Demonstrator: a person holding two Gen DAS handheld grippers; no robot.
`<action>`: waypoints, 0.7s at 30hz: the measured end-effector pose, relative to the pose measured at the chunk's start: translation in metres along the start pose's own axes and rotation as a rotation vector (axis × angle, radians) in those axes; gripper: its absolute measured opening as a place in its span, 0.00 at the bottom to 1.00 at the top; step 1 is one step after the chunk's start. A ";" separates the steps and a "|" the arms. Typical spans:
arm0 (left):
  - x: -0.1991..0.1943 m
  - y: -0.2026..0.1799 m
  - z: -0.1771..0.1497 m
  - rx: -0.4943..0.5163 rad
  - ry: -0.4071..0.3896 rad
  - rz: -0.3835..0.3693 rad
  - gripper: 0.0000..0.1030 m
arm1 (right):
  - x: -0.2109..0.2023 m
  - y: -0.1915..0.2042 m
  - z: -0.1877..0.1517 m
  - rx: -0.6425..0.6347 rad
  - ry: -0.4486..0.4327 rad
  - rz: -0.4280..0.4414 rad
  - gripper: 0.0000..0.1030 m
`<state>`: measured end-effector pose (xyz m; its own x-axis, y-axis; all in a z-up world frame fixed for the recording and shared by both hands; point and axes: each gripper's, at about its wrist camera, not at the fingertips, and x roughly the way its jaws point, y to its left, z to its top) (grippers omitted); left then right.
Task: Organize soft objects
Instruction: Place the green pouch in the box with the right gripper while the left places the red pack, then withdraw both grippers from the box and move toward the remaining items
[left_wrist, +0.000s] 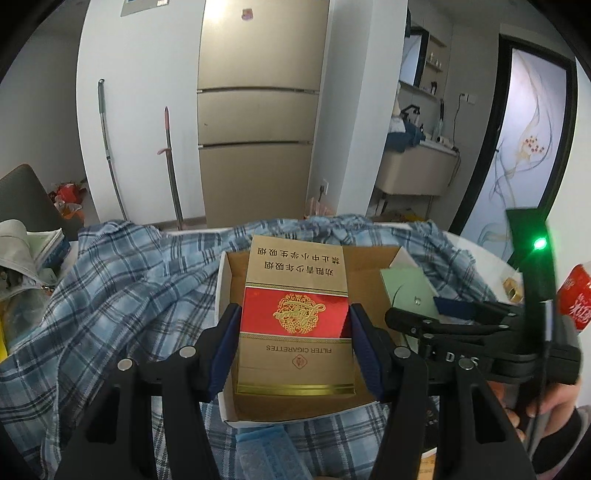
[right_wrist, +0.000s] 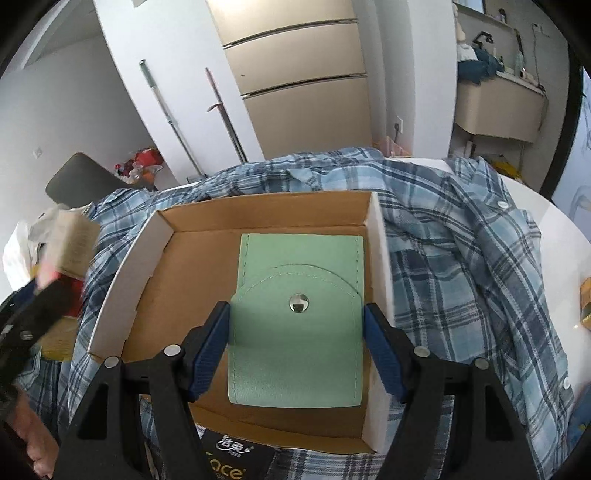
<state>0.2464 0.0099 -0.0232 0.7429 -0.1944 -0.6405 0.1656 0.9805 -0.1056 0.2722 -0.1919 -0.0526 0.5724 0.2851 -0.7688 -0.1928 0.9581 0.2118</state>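
**Both grippers loaded over the cardboard box**

On the left, the left gripper (left_wrist: 293, 325) pinches a gold and red cigarette carton (left_wrist: 295, 310) between its blue pads, held over the left half of the open cardboard box (left_wrist: 236, 387); only the left wrist view shows the carton's printed face and the grip on it, while the right wrist view catches it merely as a blurred shape at its left edge; the box sits on a blue plaid shirt (left_wrist: 110, 295) spread across the white worktop (right_wrist: 561, 236).

Further right, the right gripper (right_wrist: 295, 325) pinches a green snap-button pouch (right_wrist: 295, 332) by its sides, inside the box, close against its right wall; whether the pouch touches the box floor cannot be told; the left wrist view shows only a corner of that pouch beside the right gripper's black body; a red can (left_wrist: 576, 299) at the far right edge appears in the left wrist view alone; a dark tissue packet (right_wrist: 236, 458) below the box appears in the right wrist view alone.
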 end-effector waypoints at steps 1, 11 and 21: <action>0.003 0.000 -0.001 0.000 0.010 -0.003 0.58 | -0.001 0.003 -0.001 -0.014 -0.007 -0.002 0.68; -0.012 -0.003 -0.001 0.011 -0.075 0.032 0.87 | -0.021 0.025 -0.001 -0.094 -0.104 -0.035 0.81; -0.080 -0.024 0.025 0.022 -0.181 0.051 0.87 | -0.074 0.030 0.009 -0.099 -0.201 -0.068 0.81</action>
<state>0.1994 0.0015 0.0496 0.8551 -0.1487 -0.4967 0.1375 0.9887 -0.0592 0.2313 -0.1838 0.0158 0.7319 0.2289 -0.6418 -0.2195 0.9709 0.0960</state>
